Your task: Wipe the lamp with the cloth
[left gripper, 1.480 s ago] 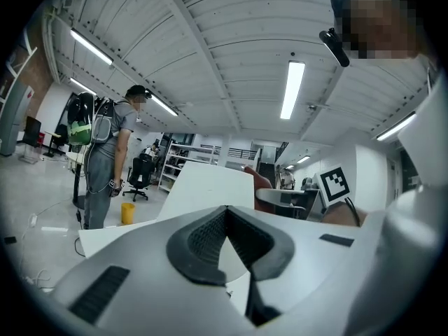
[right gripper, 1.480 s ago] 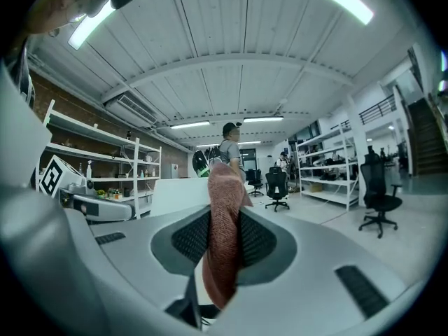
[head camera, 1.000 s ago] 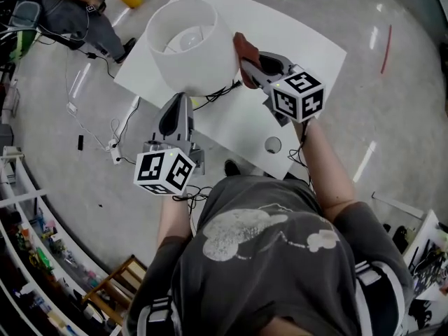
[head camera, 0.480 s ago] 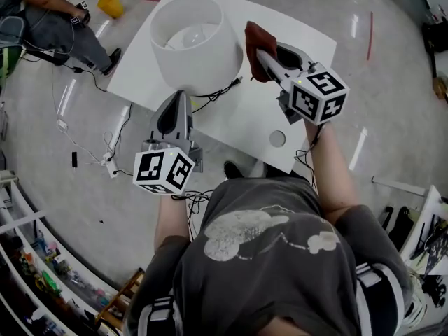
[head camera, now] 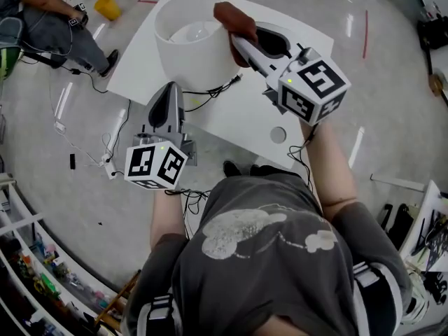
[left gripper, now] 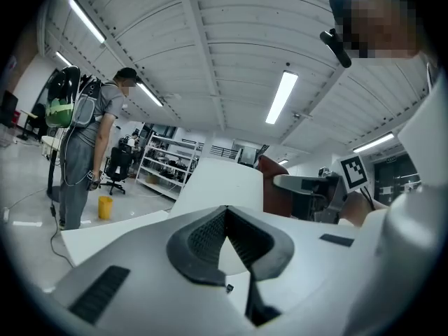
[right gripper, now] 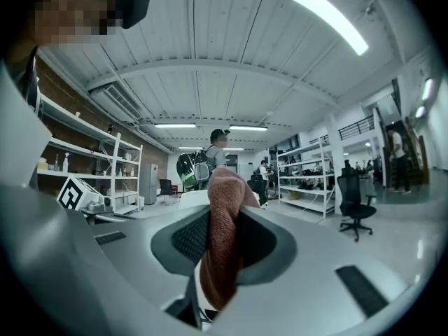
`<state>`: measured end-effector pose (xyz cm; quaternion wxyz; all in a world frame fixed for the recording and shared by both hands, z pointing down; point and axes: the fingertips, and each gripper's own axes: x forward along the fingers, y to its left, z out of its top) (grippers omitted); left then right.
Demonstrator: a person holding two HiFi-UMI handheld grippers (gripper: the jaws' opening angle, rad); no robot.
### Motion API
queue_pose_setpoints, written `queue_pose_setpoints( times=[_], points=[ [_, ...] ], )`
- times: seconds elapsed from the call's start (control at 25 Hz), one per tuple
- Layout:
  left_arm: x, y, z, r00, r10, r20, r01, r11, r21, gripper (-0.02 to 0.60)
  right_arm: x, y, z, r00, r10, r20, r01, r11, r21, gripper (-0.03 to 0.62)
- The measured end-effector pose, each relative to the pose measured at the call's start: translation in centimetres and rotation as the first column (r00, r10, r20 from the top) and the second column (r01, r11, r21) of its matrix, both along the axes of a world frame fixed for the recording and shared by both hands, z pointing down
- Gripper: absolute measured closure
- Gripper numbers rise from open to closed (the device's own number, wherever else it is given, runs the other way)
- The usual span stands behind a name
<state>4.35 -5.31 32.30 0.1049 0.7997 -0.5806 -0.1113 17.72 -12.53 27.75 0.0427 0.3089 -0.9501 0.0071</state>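
The lamp's wide white shade (head camera: 189, 47) stands on the white table (head camera: 294, 54); the left gripper view shows it too (left gripper: 224, 187). A reddish-brown cloth (head camera: 234, 21) lies against the shade's upper right rim, and my right gripper (head camera: 239, 42) is shut on it. In the right gripper view the cloth (right gripper: 222, 236) hangs bunched between the jaws of the right gripper (right gripper: 220, 219). My left gripper (head camera: 170, 91) points at the shade's near side, low down, apart from it. Its jaws meet at the tips with nothing between them (left gripper: 225, 212). That view also shows the cloth (left gripper: 274, 187) beside the shade.
A black cable (head camera: 217, 92) runs from under the lamp across the table. A round hole (head camera: 278, 135) sits near the table's front edge. A seated person (head camera: 56, 19) and a yellow bucket (head camera: 107, 5) are on the floor at far left. More cables (head camera: 115, 142) trail on the floor.
My right gripper has carried the cloth up and leftward, from beside the shade onto its upper right rim. The left gripper has shifted slightly left.
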Motion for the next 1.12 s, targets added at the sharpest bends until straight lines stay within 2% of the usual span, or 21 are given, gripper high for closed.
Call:
queue_pose_setpoints(
  times=[0.4,0.64,0.88,1.12],
  points=[
    [0.3,2.2,2.0,0.995,-0.096,0.034,0.098,0.991,-0.092,0.574,-0.5,1.7,6.1,0.994,-0.108,0.009,0.108,0.982,-0.153,0.503],
    [2.3,4.0,3.3,0.990,-0.134,0.053,0.140,0.982,-0.129,0.574,0.7,3.4,11.8,0.988,-0.152,-0.006,0.145,0.955,-0.257,0.503],
    [2.9,5.0,4.7,0.991,-0.123,0.045,0.128,0.981,-0.148,0.574,1.5,3.8,16.5,0.993,-0.113,-0.020,0.098,0.931,-0.352,0.503],
    [1.2,3.6,4.6,0.997,-0.071,0.014,0.072,0.990,-0.121,0.574,1.6,3.6,14.3,1.000,-0.031,-0.006,0.027,0.947,-0.320,0.503]
  ],
)
